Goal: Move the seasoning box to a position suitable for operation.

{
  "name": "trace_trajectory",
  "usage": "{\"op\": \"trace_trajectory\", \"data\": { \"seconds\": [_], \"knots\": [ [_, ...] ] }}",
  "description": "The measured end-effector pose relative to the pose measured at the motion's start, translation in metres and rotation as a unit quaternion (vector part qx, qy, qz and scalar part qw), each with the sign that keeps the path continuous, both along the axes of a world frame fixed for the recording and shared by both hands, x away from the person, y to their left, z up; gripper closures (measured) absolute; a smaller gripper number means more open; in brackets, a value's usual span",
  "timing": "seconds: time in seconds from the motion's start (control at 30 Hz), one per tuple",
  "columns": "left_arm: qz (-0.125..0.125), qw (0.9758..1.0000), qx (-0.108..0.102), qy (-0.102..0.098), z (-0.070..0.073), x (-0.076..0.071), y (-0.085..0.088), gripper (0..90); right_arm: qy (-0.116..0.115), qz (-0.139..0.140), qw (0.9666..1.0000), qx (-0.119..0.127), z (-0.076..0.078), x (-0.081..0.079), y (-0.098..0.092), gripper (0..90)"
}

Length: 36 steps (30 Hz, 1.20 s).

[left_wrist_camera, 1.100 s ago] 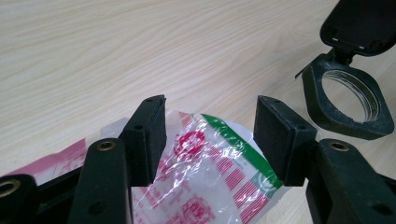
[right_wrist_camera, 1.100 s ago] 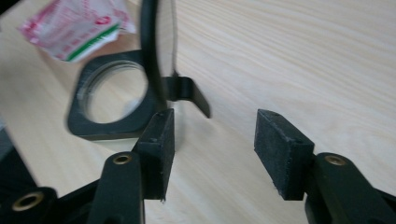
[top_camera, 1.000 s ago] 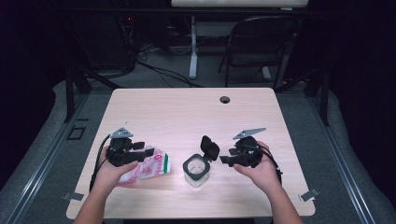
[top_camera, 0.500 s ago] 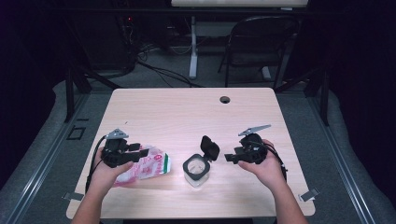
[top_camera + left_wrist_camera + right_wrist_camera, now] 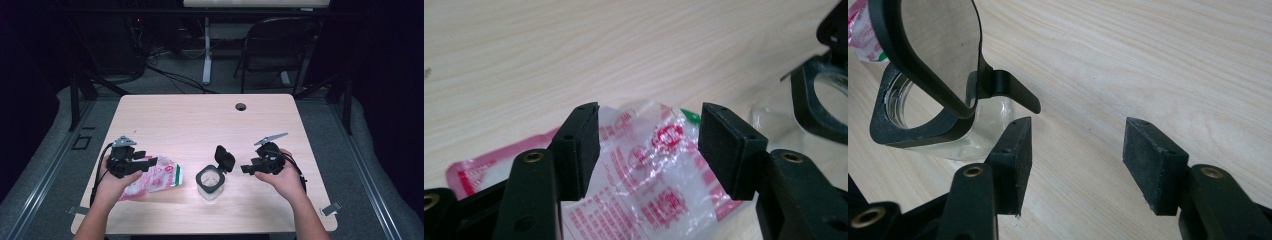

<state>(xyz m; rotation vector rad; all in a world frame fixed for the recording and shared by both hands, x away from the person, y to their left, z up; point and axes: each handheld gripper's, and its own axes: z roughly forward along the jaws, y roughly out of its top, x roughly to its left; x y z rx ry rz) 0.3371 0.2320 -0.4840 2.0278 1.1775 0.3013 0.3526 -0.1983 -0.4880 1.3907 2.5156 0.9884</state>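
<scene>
Snack bag (image 5: 644, 165) lies unopened between the left gripper's (image 5: 649, 145) just-widened jaws; jar (image 5: 210, 180) lid is flipped up, right gripper (image 5: 1075, 160) jaws apart, nothing poured yet.

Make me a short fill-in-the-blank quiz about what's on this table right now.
1. The clear plastic container has a black flip lid that stands ____.
2. The crinkled red-and-white plastic packet lies between the ____ gripper's jaws.
3. The right gripper's jaws hold ____.
4. Everything rests on a light ____ table.

Missing words: open; left; nothing; wooden

Illegible red print on bag (image 5: 644, 170)
</scene>
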Motion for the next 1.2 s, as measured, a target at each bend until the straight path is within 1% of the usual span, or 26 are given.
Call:
{"op": "trace_trajectory", "data": {
  "seconds": [0.1,0.17,0.23,0.3,0.33,0.37,0.4,0.47,0.53,0.57,0.6,0.67,0.7,0.77,0.83,0.87,0.93,1.0,1.07,1.13,1.17,1.2],
  "knots": [
    [-0.006,0.9999,0.008,0.010,-0.013,-0.010,0.001,36.7,-0.003,-0.006,1.0000,0.000,0.000,0.001,-0.001,45.9],
    [-0.004,0.9999,0.005,0.014,-0.021,-0.016,0.004,34.9,-0.004,-0.009,1.0000,0.001,0.000,0.001,-0.001,46.0],
    [0.009,0.9999,0.002,0.011,-0.028,-0.023,0.006,32.5,-0.004,-0.009,0.9999,0.002,-0.001,0.001,-0.001,46.0],
    [0.019,0.9998,0.001,0.011,-0.033,-0.027,0.010,32.0,-0.004,-0.010,0.9999,0.002,-0.001,0.001,0.000,46.0],
    [0.019,0.9998,0.001,0.011,-0.033,-0.027,0.010,31.3,-0.004,-0.010,0.9999,0.002,-0.001,0.001,0.000,46.0],
    [0.027,0.9996,-0.002,0.007,-0.038,-0.031,0.013,31.3,-0.005,-0.008,1.0000,0.002,0.000,0.000,0.000,45.9],
    [0.028,0.9996,-0.003,0.005,-0.040,-0.033,0.013,31.3,-0.006,-0.008,0.9999,0.002,0.000,0.000,0.001,46.0],
    [0.023,0.9997,0.004,0.000,-0.044,-0.034,0.011,30.0,-0.006,-0.006,0.9999,0.006,0.000,0.001,0.001,46.0],
    [0.008,0.9999,0.009,0.001,-0.045,-0.034,0.006,29.7,-0.007,-0.008,0.9999,0.009,0.001,0.001,0.001,46.0],
    [0.008,0.9999,0.009,0.001,-0.045,-0.034,0.006,29.3,-0.007,-0.008,0.9999,0.009,0.001,0.001,0.001,46.0],
    [-0.012,0.9997,0.023,-0.001,-0.047,-0.036,-0.001,28.9,-0.007,-0.007,0.9999,0.008,0.000,0.002,0.000,46.0],
    [-0.027,0.9984,0.049,-0.005,-0.048,-0.038,-0.008,28.6,-0.004,-0.007,0.9999,0.008,-0.001,0.003,-0.001,46.0],
    [-0.033,0.9979,0.055,-0.007,-0.049,-0.039,-0.011,28.6,-0.002,-0.008,0.9999,0.009,-0.002,0.004,-0.002,46.1],
    [-0.041,0.9977,0.054,-0.007,-0.050,-0.040,-0.017,28.5,-0.002,-0.010,0.9999,0.010,-0.003,0.005,-0.002,46.1],
    [-0.051,0.9969,0.059,-0.009,-0.051,-0.042,-0.022,28.5,-0.003,-0.011,0.9999,0.011,-0.003,0.005,-0.001,46.1],
    [-0.055,0.9967,0.059,-0.014,-0.052,-0.043,-0.025,28.5,-0.003,-0.010,0.9999,0.009,-0.003,0.005,-0.001,46.1],
    [-0.063,0.9963,0.055,-0.019,-0.053,-0.045,-0.030,28.6,0.000,-0.006,1.0000,0.008,-0.003,0.005,0.000,46.1],
    [-0.071,0.9955,0.058,-0.024,-0.055,-0.046,-0.037,28.1,-0.002,-0.005,0.9999,0.010,-0.004,0.005,0.001,46.1],
    [-0.075,0.9946,0.065,-0.031,-0.058,-0.046,-0.042,28.1,-0.001,-0.005,0.9999,0.013,-0.004,0.005,0.001,46.1],
    [-0.070,0.9940,0.076,-0.035,-0.062,-0.044,-0.046,28.1,-0.001,-0.006,0.9999,0.014,-0.004,0.005,0.000,46.1],
    [-0.068,0.9938,0.081,-0.034,-0.065,-0.043,-0.047,28.1,-0.004,-0.007,0.9999,0.015,-0.004,0.005,-0.001,46.1],
    [-0.066,0.9930,0.091,-0.036,-0.067,-0.042,-0.048,28.1,-0.004,-0.008,0.9998,0.016,-0.004,0.005,-0.001,46.1]
  ]
}}
